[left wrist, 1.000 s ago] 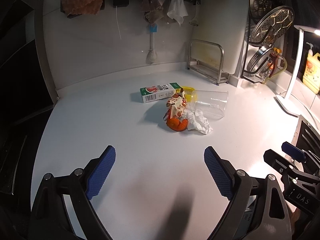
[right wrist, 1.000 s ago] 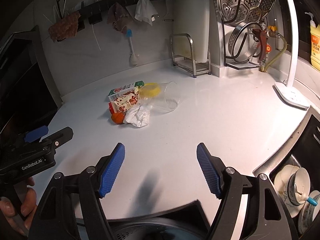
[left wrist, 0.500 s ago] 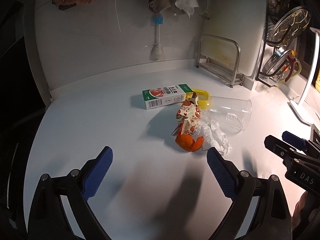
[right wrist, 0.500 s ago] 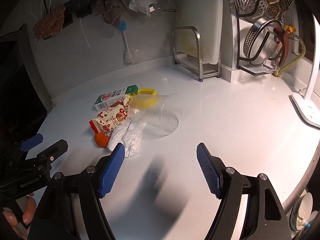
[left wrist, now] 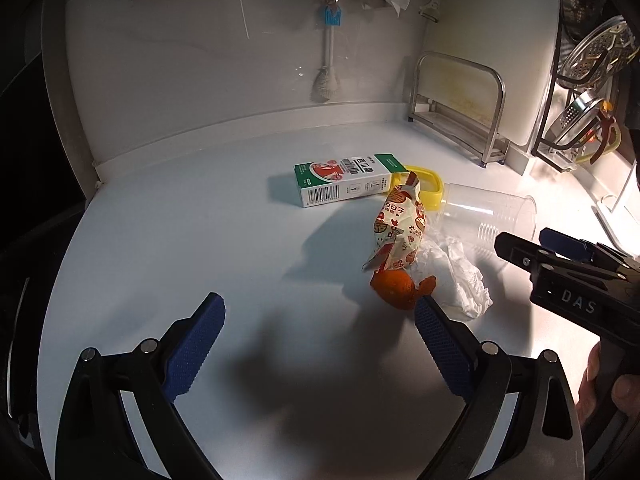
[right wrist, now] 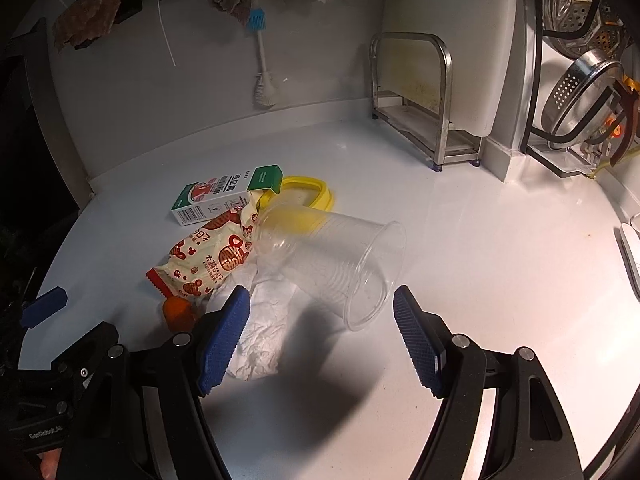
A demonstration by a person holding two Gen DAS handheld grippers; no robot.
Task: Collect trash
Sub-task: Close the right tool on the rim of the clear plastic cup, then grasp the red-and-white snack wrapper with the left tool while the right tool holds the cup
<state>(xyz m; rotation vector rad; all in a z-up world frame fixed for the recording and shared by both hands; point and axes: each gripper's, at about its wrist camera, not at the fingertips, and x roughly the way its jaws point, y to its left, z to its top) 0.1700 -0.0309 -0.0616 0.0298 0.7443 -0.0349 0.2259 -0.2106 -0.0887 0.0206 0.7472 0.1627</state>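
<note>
A heap of trash lies mid-counter: a green and white carton [left wrist: 344, 184], a red-printed snack wrapper [left wrist: 400, 224], an orange peel [left wrist: 396, 288], a crumpled tissue [left wrist: 456, 276], a clear plastic cup [left wrist: 484, 216] on its side and a yellow lid [left wrist: 428, 188]. My left gripper [left wrist: 318, 304] is open and empty, its right fingertip just short of the peel. My right gripper [right wrist: 320, 294] is open too. In its view the cup [right wrist: 332, 256] has its mouth toward the gap between the fingers, and the tissue [right wrist: 264, 320] lies by the left finger, untouched.
A steel rack [right wrist: 416, 92] with a white cutting board [right wrist: 448, 40] stands at the back right, next to a dish rack with strainers [right wrist: 580, 92]. A brush [right wrist: 262, 60] and cloths hang on the back wall. A lamp base [right wrist: 630, 248] sits far right.
Both grippers have moved in toward the trash heap, which now looks larger and closer. The left jaws stand slightly wider. Nothing has been picked up.
</note>
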